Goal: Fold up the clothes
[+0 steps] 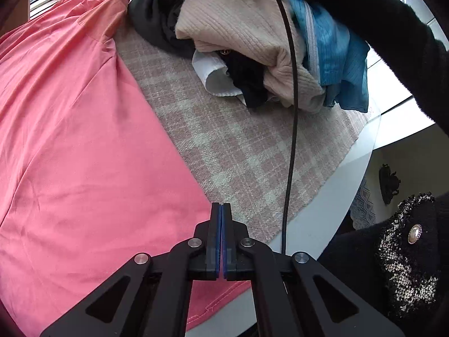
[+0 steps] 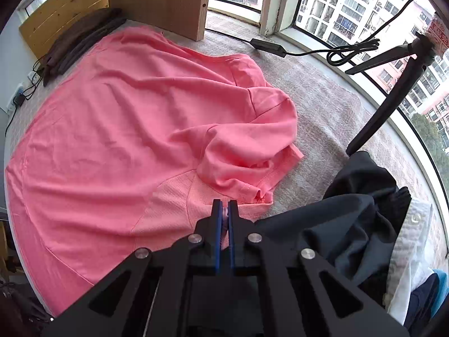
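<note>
**Pink shirt spread flat, right gripper pinching its edge**

Your biggest item is the pink shirt, spread across the checked cloth that covers the table. Seen from your right gripper, the shirt fills everything ahead and to the left, with one sleeve folded back on itself just in front of the fingertips. From your left gripper, the same shirt lies to the left and beneath the tips, its hem running under the fingers.

Next in size, the pile of clothes sits ahead and to the right of your left gripper: a cream knit, a blue garment, dark pieces and a white cuff. From the right gripper, that pile's dark garment lies close on the right.

A black cable hangs down just right of the left gripper.

Your left gripper's pads are pressed together with nothing visible between them. Your right gripper is pinching a thin fold of pink fabric between its blue pads.
</note>
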### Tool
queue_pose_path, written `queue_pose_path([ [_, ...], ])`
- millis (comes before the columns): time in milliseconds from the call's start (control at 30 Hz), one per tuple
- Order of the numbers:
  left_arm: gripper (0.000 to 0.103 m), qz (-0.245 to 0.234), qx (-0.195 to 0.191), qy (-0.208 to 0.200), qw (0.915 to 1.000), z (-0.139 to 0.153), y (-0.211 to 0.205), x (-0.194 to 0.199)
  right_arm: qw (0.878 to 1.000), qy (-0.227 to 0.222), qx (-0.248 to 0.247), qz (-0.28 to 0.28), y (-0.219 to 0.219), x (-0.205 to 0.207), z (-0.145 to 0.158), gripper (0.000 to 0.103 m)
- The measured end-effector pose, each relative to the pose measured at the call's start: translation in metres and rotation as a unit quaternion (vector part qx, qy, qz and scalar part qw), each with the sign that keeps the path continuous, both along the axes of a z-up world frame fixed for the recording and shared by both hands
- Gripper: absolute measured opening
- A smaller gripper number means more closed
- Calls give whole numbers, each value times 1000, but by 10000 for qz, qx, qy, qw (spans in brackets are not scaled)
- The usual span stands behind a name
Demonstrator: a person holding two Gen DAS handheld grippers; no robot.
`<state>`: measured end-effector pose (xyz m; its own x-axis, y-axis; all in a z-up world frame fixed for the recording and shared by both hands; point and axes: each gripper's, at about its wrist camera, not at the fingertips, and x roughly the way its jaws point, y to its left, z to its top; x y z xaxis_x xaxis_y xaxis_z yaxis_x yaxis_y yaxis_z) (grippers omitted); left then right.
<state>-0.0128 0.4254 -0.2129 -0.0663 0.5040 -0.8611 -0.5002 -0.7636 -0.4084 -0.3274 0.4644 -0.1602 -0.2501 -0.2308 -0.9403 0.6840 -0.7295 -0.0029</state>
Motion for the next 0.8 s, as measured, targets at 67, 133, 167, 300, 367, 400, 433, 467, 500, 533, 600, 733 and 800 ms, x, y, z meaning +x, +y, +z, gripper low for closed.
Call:
queue_pose_path([
  [67,0,-135,92,-14,9999,5,1,5,9999,55,-55,-85,11,-2,7,4],
  [133,0,-34,-85,64,9999,9,-2,6,9996,66,-81,-261,22,-7,8,4],
  [167,4,92,-201,88,9997,9,-3,5,9992,45,-99,-383,28,-11,7,4],
  [300,30,636,-376,153,9971,10,-23,-1,9981,-105,208,-570,36,-17,-10,4],
  [367,30,682,-314,100,9971,9,-28,0,9984,-142,203,-516,32,-14,-14,4],
  [400,30,672,-323,99,9972,8,-28,2,9985,-159,198,-489,30,-13,-16,4],
  [433,30,650,-356,92,9972,6,-27,4,9987,-161,164,-452,27,-13,-15,4],
  [467,30,605,-382,69,9974,4,-26,6,9990,-172,152,-394,24,-12,-14,4],
  [500,30,559,-410,49,9976,2,-25,8,9990,-147,228,-344,20,-10,-16,4],
  [533,30,529,-449,123,9975,3,-22,9,9990,-122,303,-294,17,-9,-17,4],
  [600,30,477,-521,278,9971,3,-18,11,9988,-100,428,-205,12,-7,-21,4],
  [733,1,467,-605,522,9957,1,-18,11,9986,-100,473,-191,10,-7,-25,4],
  [800,0,609,-361,308,9970,-2,-26,8,9988,-113,427,-216,12,-9,-24,4],
])
